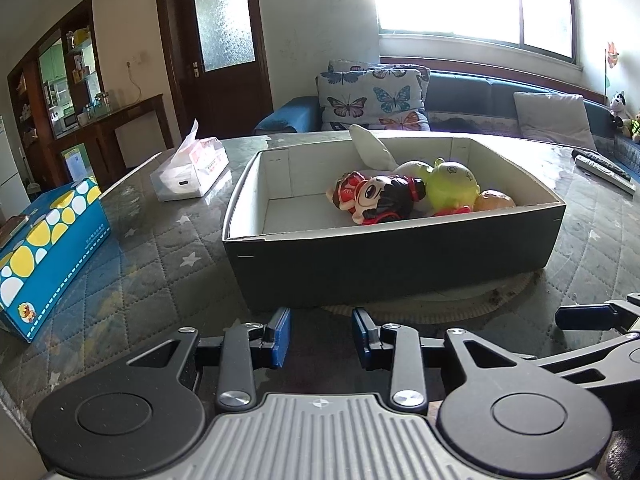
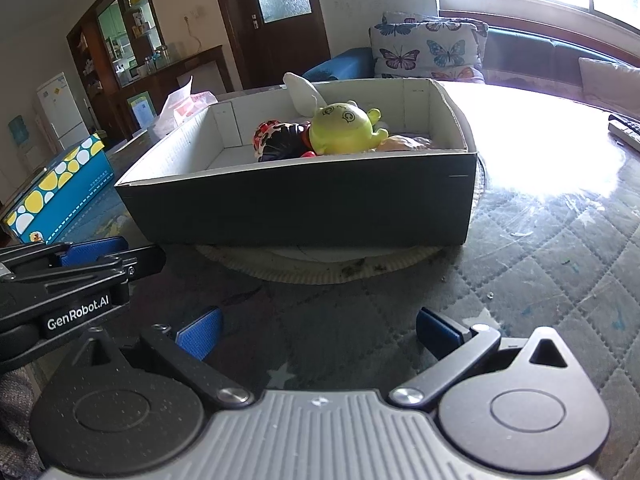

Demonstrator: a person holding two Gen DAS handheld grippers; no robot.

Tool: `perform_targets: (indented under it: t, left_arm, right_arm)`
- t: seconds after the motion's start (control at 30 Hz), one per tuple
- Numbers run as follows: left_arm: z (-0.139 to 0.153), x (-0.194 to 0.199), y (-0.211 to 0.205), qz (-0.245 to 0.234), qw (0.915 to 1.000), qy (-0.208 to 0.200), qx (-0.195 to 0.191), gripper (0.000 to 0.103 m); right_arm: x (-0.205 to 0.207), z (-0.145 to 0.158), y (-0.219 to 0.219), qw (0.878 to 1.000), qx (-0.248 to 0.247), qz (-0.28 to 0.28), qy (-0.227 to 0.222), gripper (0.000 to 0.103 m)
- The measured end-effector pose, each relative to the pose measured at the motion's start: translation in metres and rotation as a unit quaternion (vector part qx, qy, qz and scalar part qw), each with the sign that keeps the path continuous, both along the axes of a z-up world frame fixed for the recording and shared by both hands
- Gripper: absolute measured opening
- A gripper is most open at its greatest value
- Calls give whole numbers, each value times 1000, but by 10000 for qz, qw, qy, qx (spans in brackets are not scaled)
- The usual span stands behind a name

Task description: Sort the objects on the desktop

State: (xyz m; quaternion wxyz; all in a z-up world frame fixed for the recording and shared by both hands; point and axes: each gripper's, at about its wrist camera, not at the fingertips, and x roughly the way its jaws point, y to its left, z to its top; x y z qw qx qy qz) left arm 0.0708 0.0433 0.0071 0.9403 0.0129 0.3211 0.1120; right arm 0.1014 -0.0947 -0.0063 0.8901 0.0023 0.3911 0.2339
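Left gripper [image 1: 322, 338]: low over the table [image 1: 160, 264], fingers parted w/ a narrow gap, blue pads facing each other, nothing between them. Right gripper [image 2: 318, 336]: just beside the left one, fingers spread wide, nothing held. Each unit shows at the edge of the other's view.

Ahead of both: dark cardboard box [image 1: 392, 264], open top, white inside, sitting on a round mat [image 2: 320, 266] on the quilted star-pattern cover. Box wall is near the fingertips, not touching.

Box contents, all at the right/far end: black-and-red figure toy [image 1: 376, 200] lying on its side; yellow-green round toy [image 1: 452, 186] touching it; orange-ish item [image 1: 494, 200] beside that, type unclear; white plush piece [image 1: 370, 146] sticking up over the far rim. Left part of the box floor is bare.

Left of the box: blue tissue box w/ yellow and white spots [image 1: 44, 252]; farther back, a soft tissue pack [image 1: 188, 172]. Far right edge: remote controls [image 1: 604, 168]. Behind the table: sofa w/ butterfly cushion [image 1: 370, 96].
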Motion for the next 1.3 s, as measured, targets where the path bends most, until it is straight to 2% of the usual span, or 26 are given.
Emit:
perform_targets:
  t: [0.87, 1.3]
  left_arm:
    - [-3, 22, 13, 77, 9998, 87, -138, 36]
    - [-1, 21, 15, 44, 9998, -7, -214, 34]
  right_arm:
    - [24, -1, 11, 10000, -7, 16, 75, 103]
    - [25, 0, 12, 10000, 16, 9, 47, 103]
